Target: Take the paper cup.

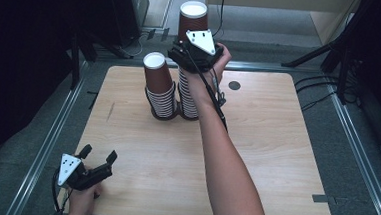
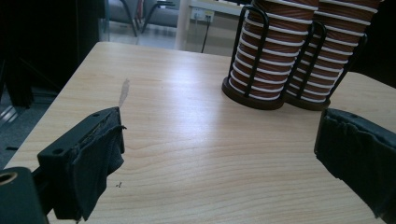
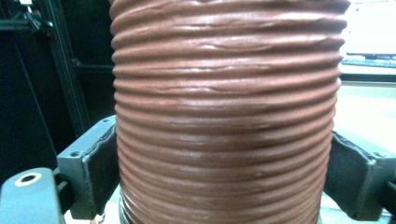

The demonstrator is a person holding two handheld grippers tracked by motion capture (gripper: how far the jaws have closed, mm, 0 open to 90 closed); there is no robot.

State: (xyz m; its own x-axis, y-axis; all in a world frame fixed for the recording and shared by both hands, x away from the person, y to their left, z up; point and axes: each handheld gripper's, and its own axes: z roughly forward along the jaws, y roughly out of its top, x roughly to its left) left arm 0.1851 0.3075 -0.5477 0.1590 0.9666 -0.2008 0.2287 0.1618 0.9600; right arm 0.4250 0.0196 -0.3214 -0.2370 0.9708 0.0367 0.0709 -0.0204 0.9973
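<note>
Two stacks of brown ribbed paper cups with white rims stand upside down in black wire holders at the table's far middle. The shorter stack point(image 1: 159, 85) is on the left, the taller stack point(image 1: 188, 95) on the right. My right gripper point(image 1: 186, 46) reaches the upper part of the taller stack. Its jaws sit on both sides of the top cup point(image 1: 193, 18), and the pads press on the ribbed wall of that cup point(image 3: 224, 116). My left gripper point(image 1: 98, 152) rests open near the front left corner with nothing between its fingers point(image 2: 100, 149). It faces both stacks point(image 2: 273, 56).
The wooden table point(image 1: 275, 168) has a dark round hole point(image 1: 234, 85) to the right of the stacks. A pale strip of tape point(image 2: 123, 92) lies on its left side. Cables and black stand legs point(image 1: 327, 51) sit on the floor behind the far edge.
</note>
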